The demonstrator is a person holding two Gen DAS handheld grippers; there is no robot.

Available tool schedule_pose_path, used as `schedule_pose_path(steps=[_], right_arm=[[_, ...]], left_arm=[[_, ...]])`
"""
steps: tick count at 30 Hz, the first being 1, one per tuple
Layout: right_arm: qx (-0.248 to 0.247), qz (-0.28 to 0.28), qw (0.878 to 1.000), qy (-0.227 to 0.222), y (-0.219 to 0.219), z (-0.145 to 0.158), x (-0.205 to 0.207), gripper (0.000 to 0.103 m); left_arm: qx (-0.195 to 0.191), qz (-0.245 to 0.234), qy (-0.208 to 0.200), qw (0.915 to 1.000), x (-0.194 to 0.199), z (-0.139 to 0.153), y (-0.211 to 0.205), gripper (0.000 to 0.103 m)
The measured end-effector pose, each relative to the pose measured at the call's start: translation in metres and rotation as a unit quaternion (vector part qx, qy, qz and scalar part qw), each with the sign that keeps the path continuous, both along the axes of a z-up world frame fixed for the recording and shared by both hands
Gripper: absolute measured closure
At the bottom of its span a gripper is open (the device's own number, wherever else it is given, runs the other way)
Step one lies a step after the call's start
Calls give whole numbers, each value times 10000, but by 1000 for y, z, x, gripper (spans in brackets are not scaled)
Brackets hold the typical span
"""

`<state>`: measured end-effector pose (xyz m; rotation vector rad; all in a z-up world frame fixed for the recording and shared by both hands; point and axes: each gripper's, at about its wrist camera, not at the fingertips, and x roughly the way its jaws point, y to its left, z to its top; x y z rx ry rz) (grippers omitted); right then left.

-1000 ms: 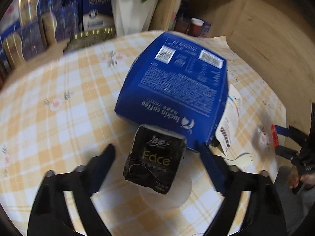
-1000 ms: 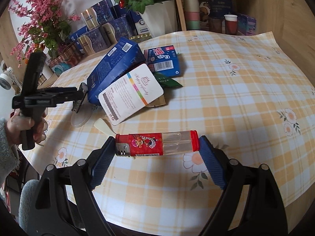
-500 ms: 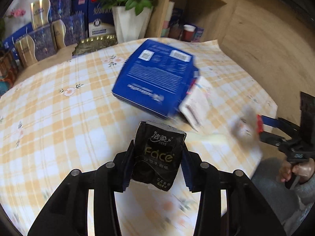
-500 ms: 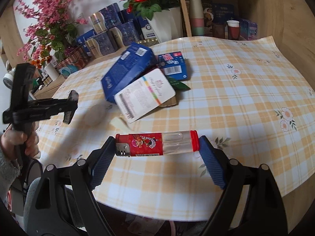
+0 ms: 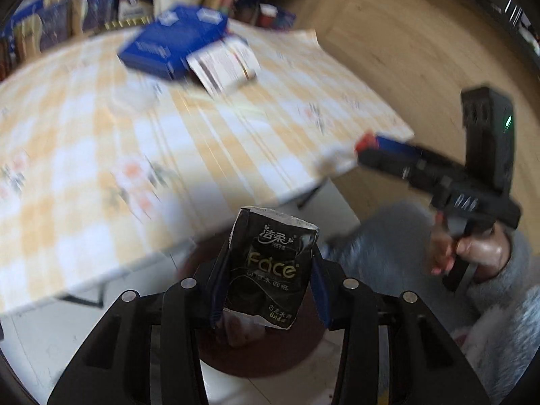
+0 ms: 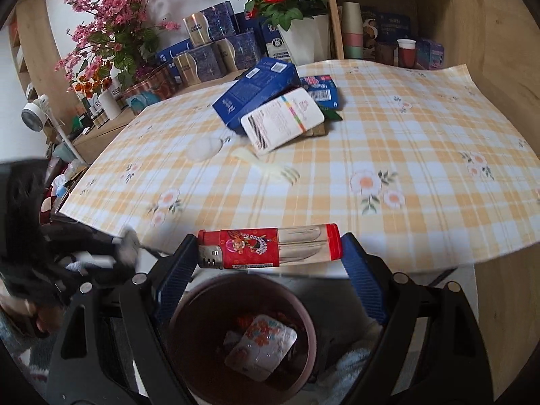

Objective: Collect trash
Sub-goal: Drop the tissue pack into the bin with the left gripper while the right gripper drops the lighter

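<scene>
Trash filled both sets of jaws. The left gripper (image 5: 266, 285) had just been closing, and its blue pads were clamped on the flanks of a black, glossy plastic tissue packet printed "Face" (image 5: 270, 266), which stood upright between them with its torn top edge free above the pads. Judged from its crumpled film, the packet looked light, soft and a little slippery; a squeeze across the middle, as here, seemed the safest hold, since the thin ends would only fold.

The right gripper (image 6: 270, 263) held its jaws wide, pressed on the two ends of a long lighter with a red label and clear plastic body (image 6: 270, 244), which lay crosswise between the pads. This one appeared stiff, smooth and light, so the end-to-end hold suited it, though a hard plastic surface could slip if the pressure eased.

Just below both loads stood a round, dark brown plastic waste bin (image 6: 243, 337) on the floor, already holding a flowered white wrapper. Both pieces hung over or near its mouth, beyond the near edge of the table with its yellow checked, flower-printed cloth (image 6: 371, 155).

Farther out on that cloth remained a blue cardboard coffee box (image 6: 256, 92), a white card with a barcode (image 6: 283, 118) leaning against it, and a pale plastic fork (image 6: 266, 165).
</scene>
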<state>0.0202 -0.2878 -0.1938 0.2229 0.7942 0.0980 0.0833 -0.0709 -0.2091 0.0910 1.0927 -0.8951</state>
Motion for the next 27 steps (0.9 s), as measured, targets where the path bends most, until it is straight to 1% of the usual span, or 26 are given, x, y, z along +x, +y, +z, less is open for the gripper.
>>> schedule_pose_path(steps=[2, 5, 8, 13, 16, 18, 20, 22, 24, 27], right_arm=[[27, -33, 10000, -5, -3, 1, -5, 19], [60, -112, 9999, -17, -10, 2, -9, 19], [82, -176, 9998, -17, -16, 2, -10, 19], [144, -243, 9996, -21, -21, 1, -13, 19], [187, -260, 9995, -1, -21, -1, -13, 19], [215, -259, 9994, 14, -21, -2, -14, 19], [212, -245, 9995, 8, -19, -1, -15, 19], [201, -234, 9995, 7, -17, -1, -17, 19], [208, -230, 9995, 13, -15, -1, -19, 19], [191, -222, 9996, 22, -11, -3, -22, 19]], left_arm=[[130, -129, 169, 9997, -8, -13, -9, 61], [334, -249, 252, 9988, -11, -25, -21, 61], [612, -204, 405, 9971, -9, -38, -28, 61], [855, -216, 733, 9934, -8, -56, -25, 60], [940, -127, 801, 9923, -12, -61, -21, 57], [947, -69, 785, 9924, -12, -61, -18, 52], [911, -21, 685, 9935, -13, -55, -15, 35], [814, 79, 555, 9951, -12, -49, -14, 32], [650, 237, 445, 9966, -8, -39, -7, 31], [432, 595, 168, 9972, -6, -19, 6, 29]])
